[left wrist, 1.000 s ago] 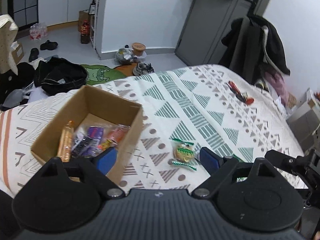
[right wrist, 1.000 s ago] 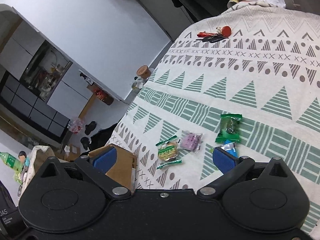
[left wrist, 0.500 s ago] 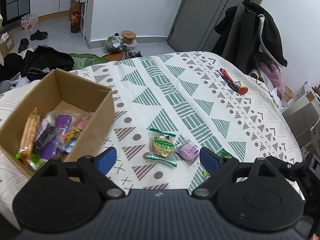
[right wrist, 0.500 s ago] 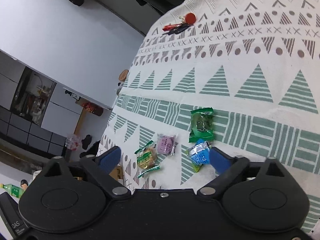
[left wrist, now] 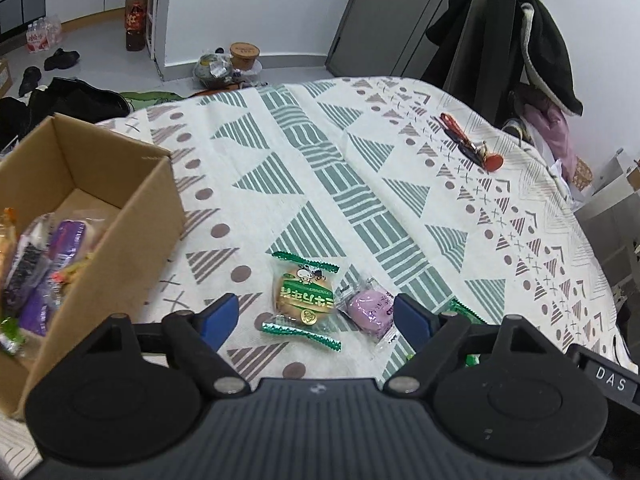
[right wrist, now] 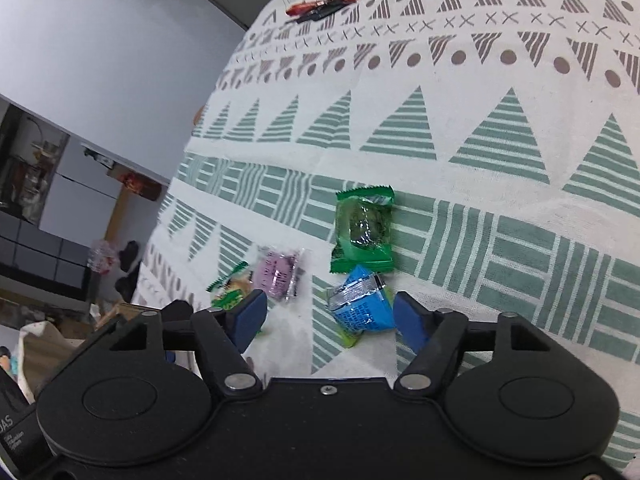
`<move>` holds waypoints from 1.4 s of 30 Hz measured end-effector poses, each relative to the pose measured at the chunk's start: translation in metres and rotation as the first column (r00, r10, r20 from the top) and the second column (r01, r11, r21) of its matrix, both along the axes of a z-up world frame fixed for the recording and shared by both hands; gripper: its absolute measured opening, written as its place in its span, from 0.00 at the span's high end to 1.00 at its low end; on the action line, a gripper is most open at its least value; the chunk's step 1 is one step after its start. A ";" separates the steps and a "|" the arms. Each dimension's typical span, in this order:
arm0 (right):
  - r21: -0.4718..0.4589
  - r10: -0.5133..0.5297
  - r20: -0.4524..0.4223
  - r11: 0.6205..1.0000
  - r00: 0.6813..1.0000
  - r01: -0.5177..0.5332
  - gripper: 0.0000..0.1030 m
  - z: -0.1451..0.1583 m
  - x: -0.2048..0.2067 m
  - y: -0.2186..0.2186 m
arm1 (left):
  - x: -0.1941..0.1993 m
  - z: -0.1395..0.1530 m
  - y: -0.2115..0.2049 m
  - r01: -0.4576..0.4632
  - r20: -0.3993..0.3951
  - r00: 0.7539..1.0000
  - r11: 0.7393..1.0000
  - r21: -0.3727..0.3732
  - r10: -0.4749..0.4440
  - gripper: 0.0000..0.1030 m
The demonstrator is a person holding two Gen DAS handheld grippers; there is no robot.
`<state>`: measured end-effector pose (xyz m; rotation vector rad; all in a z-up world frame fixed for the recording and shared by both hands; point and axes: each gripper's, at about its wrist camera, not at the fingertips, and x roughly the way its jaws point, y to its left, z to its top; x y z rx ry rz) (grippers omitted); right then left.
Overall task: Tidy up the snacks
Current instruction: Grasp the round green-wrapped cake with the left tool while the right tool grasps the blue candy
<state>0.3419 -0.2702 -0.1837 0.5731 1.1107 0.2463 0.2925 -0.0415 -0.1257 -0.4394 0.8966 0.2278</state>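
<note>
My left gripper (left wrist: 316, 316) hangs low over the patterned cloth (left wrist: 360, 168) — cream, printed with green striped triangles, brown dots and crosses. Its jaws have just been closing but are still apart, and they press on nothing: the green-edged cake packet (left wrist: 303, 295) and the purple-filled packet (left wrist: 370, 307) lie side by side on the cloth between the blue pads, the purple one just beside the right-hand pad. To the left stands the cardboard box (left wrist: 132, 216), open at the top, with several wrapped snacks (left wrist: 48, 256) piled inside it. Far across the cloth lies a red and black bunch of keys (left wrist: 470, 146).

My right gripper (right wrist: 328, 316) has also just been closing, with the blue packet (right wrist: 360, 306) between its jaws; the right-hand pad sits right at the packet's edge, the other pad stands well apart, so I have no hold on it. The green packet (right wrist: 363, 235) lies just beyond, touching the blue one at a corner.

Round the cloth the room is untidy — a grey floor (left wrist: 100, 48) with dark shoes (left wrist: 60, 58), a heap of black clothing (left wrist: 76, 98), a red bottle (left wrist: 135, 28) by a white wall (left wrist: 248, 8). A grey door (left wrist: 396, 16) stands behind, and dark coats (left wrist: 524, 44) hang on a rack beside it.
</note>
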 end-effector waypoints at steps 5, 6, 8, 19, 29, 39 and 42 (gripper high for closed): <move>-0.034 0.009 -0.014 0.999 1.000 -0.010 0.33 -0.006 0.008 0.006 | 0.014 -0.019 0.001 0.006 -0.027 1.000 1.000 -0.005 -0.006 0.27; -0.037 0.011 -0.019 0.999 1.000 -0.012 0.33 -0.008 0.009 0.007 | 0.018 -0.023 0.002 0.006 -0.033 0.999 1.000 -0.004 -0.006 0.29; -0.050 0.017 -0.027 0.999 0.999 -0.019 0.35 -0.011 0.011 0.009 | 0.024 -0.031 0.002 0.011 -0.051 0.999 1.000 -0.001 -0.011 0.33; -0.101 0.059 -0.043 0.993 0.997 -0.063 0.40 -0.021 0.018 0.023 | 0.049 -0.059 -0.006 0.058 -0.104 0.993 0.997 0.053 -0.052 0.37; -0.131 0.100 -0.017 0.986 0.995 -0.101 0.70 -0.019 0.014 0.030 | 0.059 -0.067 -0.013 0.083 -0.145 0.988 0.982 0.167 -0.059 0.54; -0.067 0.153 0.040 0.986 0.987 -0.150 0.92 0.000 0.008 0.042 | 0.032 -0.050 -0.001 0.066 -0.111 0.992 0.990 0.121 -0.052 0.54; -0.050 0.154 0.051 0.987 0.987 -0.151 0.94 0.003 0.006 0.042 | 0.023 -0.042 0.003 0.057 -0.095 0.994 0.992 0.111 -0.047 0.54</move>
